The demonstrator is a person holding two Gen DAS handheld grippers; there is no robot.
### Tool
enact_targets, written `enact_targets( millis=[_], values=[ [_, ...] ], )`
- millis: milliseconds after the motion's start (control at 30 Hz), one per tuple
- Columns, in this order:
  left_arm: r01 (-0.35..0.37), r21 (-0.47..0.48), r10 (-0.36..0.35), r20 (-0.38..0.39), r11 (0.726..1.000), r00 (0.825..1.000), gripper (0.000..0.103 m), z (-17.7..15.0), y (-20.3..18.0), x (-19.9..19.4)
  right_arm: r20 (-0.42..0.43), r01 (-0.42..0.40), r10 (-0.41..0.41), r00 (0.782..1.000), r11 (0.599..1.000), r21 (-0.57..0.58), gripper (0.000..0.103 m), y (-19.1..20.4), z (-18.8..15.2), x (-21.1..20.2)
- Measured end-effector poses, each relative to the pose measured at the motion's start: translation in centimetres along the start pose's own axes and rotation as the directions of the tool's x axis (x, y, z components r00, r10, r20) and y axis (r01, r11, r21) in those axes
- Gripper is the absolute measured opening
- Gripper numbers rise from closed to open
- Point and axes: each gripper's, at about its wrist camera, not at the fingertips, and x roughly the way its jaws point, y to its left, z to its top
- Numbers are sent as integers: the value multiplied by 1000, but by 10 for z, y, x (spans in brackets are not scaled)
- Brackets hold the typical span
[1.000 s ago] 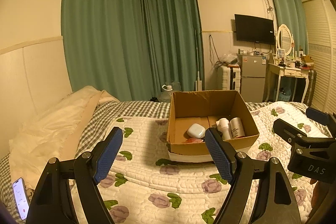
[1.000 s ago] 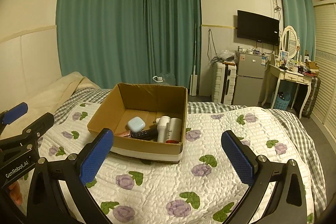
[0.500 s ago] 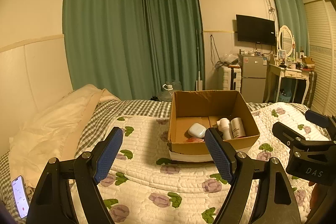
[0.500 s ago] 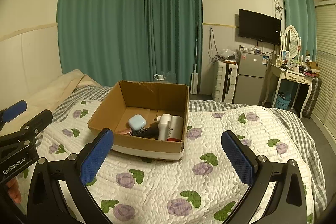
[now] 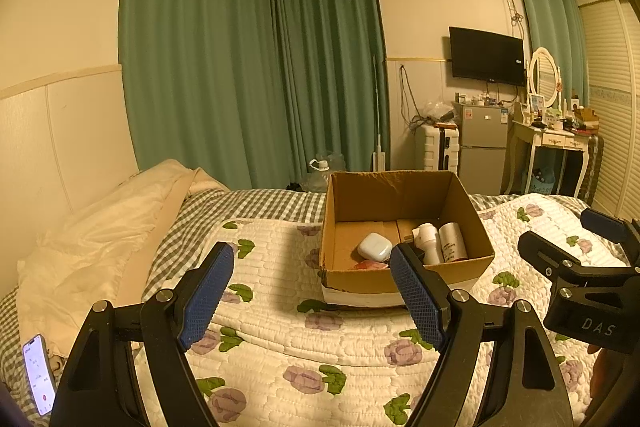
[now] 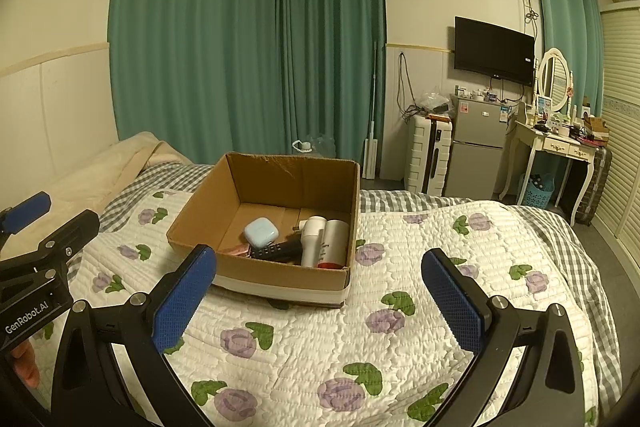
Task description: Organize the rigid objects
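Quilted bed: both grippers' jaws spread wide, empty.

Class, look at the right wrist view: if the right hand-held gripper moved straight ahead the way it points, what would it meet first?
Probably the cardboard box: the right hand-held gripper is open, above the quilt, and the box's near right corner lies ahead. Depth is uncertain.

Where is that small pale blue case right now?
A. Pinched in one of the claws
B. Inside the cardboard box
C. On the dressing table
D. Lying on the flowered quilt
B: the pale blue case lies on the floor of the cardboard box, beside the white bottles; both claws are open and empty.
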Motion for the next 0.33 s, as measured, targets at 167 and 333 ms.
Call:
enact_targets(
  millis=[167, 333],
  values=[
    [-2, 1, 2, -1, 1000, 1000, 83, -2, -1, 0, 0, 1, -1, 1000, 1000, 0, 103, 0, 0, 0],
    [0, -1, 0, -1, 1000, 1000, 83, -2, -2, -1, -3, -1, 1, 1000, 1000, 3, 103, -1, 1, 0]
  ],
)
